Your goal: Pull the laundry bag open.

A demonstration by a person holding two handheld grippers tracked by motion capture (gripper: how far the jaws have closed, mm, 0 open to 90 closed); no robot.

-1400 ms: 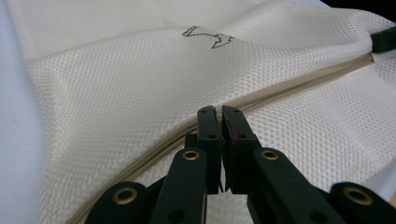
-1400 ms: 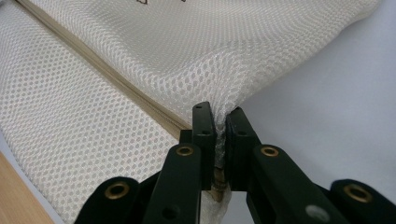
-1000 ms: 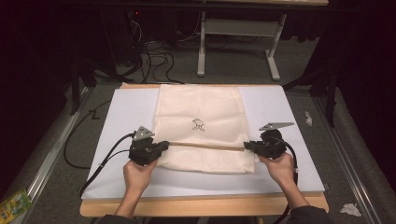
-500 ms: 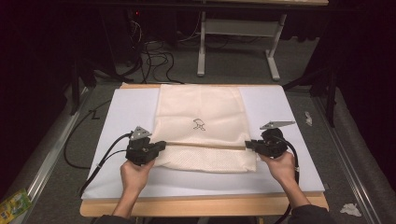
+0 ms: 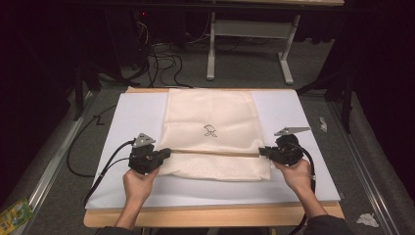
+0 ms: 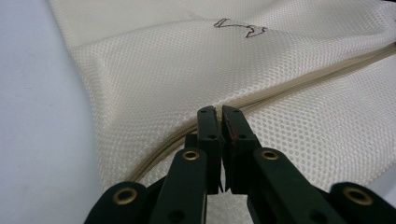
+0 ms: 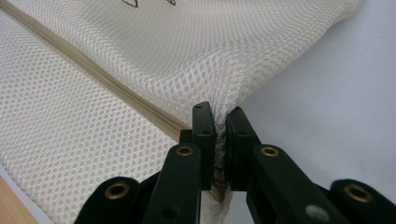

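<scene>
**Mesh bag pinched at both ends of the zipper line, fold looks basically done**

Nearest the camera, the wooden front edge of the table [image 5: 210, 215] is seen, with the white sheet [image 5: 127, 117] laid over it; two forearms come in from the bottom. The left tongs [image 5: 166, 152] are pressed together on the left end of the zipper seam [image 5: 215, 152], and in the left gripper view the left tongs [image 6: 219, 116] are seen clamped with the mesh bunched right at the tips; the right tongs [image 5: 262, 152] are likewise closed on the right end, and in the right gripper view a pinch of netting is visibly squeezed between the jaws of the right tongs [image 7: 219, 119].

The cream mesh bag [image 5: 215, 127] is spread flat mid-table on the sheet, the near portion below the seam lying as a narrower band, the far portion carrying a small dark logo [image 5: 210, 130] and reaching almost to the far table edge.

What's changed over the last second: not much travel is noted, but both tongs have been eased slightly lower and outward, so the seam is now drawn straighter and tauter between them; the near band looks smoothed out. That is read as the bag being tensioned and settled rather than carried anywhere; a release or a next fold is probably what's called for, though that's just a guess.

Beyond the table, cables and a white desk frame [image 5: 249, 39] are seen on the dark floor.
</scene>
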